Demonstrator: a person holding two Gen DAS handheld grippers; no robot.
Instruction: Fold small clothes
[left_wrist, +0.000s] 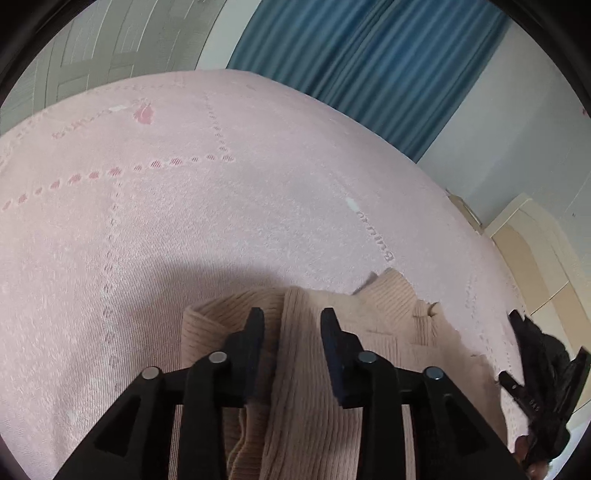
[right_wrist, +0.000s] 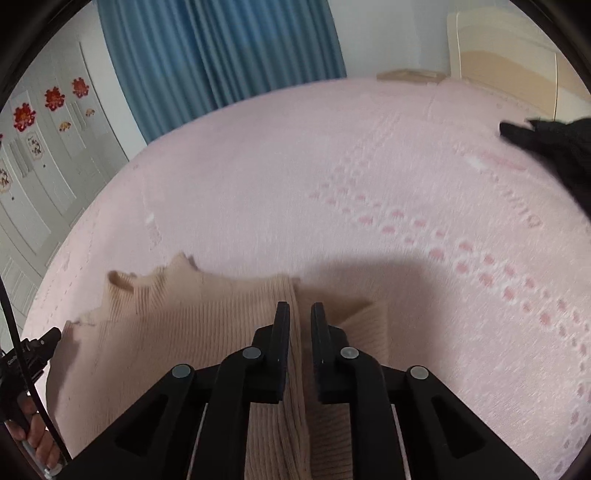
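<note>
Two grippers stand over one beige ribbed top lying on the pink bedspread, mid-fold.

On the left, the left gripper has its jaws spread, with a raised ridge of the knit between them, and the pads do not seem to press it. Further right, the right gripper stands nearly pressed together around a thin fold, though blur hides whether it truly pinches. I judge a fold just laid; next, both must take a fresh edge and carry it across evenly. Soft, stretchy, slightly rumpled, collar away from the cameras.
</note>
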